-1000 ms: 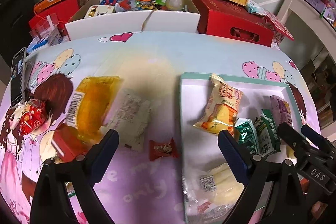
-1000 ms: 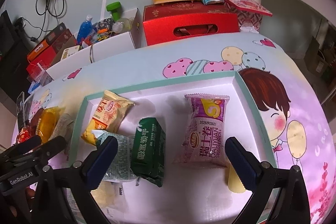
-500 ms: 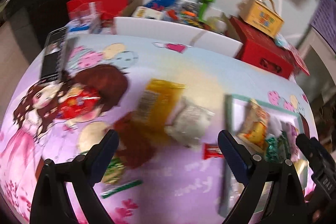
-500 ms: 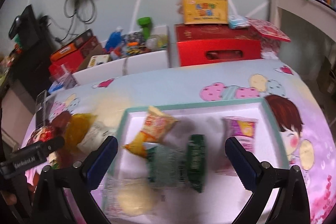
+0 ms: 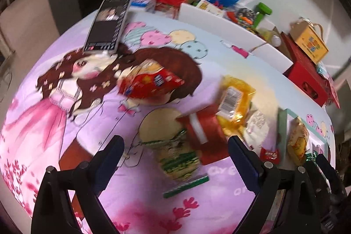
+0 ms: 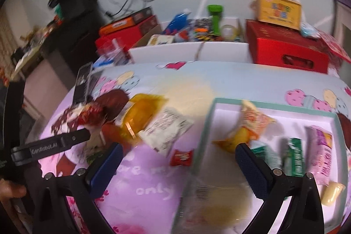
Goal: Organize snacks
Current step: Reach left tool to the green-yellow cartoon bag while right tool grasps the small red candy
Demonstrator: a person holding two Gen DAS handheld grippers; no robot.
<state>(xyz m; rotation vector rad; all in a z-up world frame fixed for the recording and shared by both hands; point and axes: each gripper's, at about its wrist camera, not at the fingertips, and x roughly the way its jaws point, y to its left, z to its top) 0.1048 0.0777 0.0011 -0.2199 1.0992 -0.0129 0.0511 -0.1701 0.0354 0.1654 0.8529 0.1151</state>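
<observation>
The left gripper (image 5: 175, 159) is standing wide open with nothing between its blue pads, hovering over a green-and-cream striped snack packet (image 5: 177, 159) lying on the bench (image 5: 65, 137), which is wearing a pink cartoon-print cloth. Just beyond that packet, a red packet with a white stripe (image 5: 203, 135) is lying against a yellow crinkled plastic packet (image 5: 235, 100) and a white packet (image 5: 257, 126). Farther out, a red-and-white foil snack bag (image 5: 149, 82) is resting near a black smartphone (image 5: 107, 24).

The right gripper (image 6: 177, 170) is also gaping wide and holding nothing, hanging above a small red wrapped candy (image 6: 181, 157) beside the teal-rimmed white tray (image 6: 205, 133). Inside the tray, an orange-yellow snack bag (image 6: 248, 126), a green packet (image 6: 292, 156) and a pink packet (image 6: 320, 152) are lying side by side.
</observation>
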